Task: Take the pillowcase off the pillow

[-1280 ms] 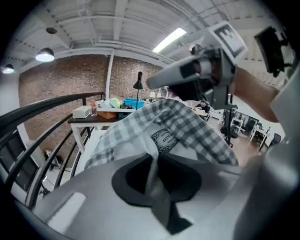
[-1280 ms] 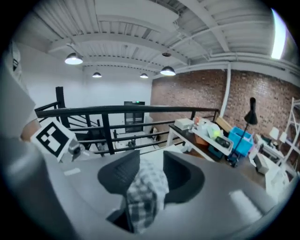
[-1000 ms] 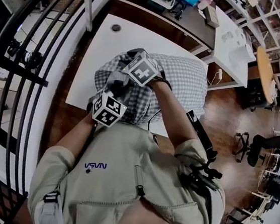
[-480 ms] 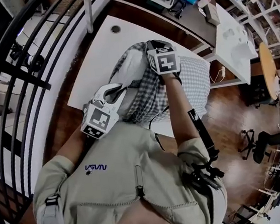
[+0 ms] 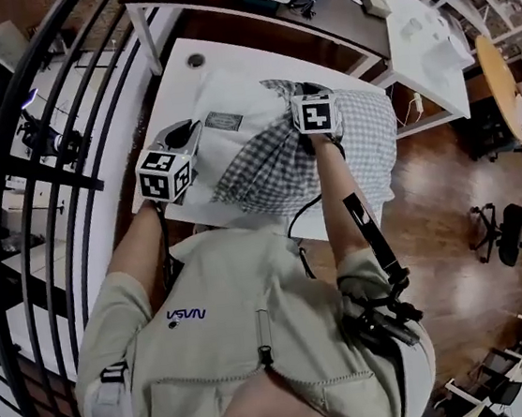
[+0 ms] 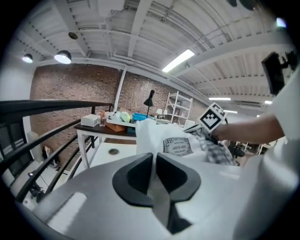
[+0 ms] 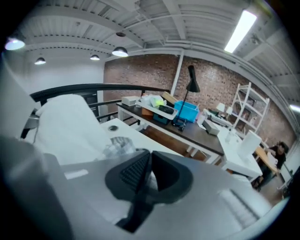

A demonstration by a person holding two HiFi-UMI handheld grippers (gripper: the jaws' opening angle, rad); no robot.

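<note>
On the white table (image 5: 178,67) lies a white pillow (image 5: 224,141) with a printed label (image 5: 224,120), bare on its left half. The grey checked pillowcase (image 5: 356,139) covers its right half and is bunched at the middle. My left gripper (image 5: 186,132) is shut on the pillow's near-left corner; in the left gripper view the white cloth (image 6: 152,136) rises from between the jaws (image 6: 153,159). My right gripper (image 5: 306,93) sits at the bunched edge of the pillowcase, and its jaws (image 7: 149,159) are shut with pale cloth pinched between them.
A black railing (image 5: 36,145) curves along the left of the table. A dark desk (image 5: 332,15) with a tray and blue boxes stands behind, with a white desk (image 5: 425,41) to its right. Wooden floor (image 5: 443,228) lies at the right.
The two grippers have drawn apart: the left went left with the pillow's corner, the right went away from me. Much more bare white pillow shows, and the checked case has slid right.
</note>
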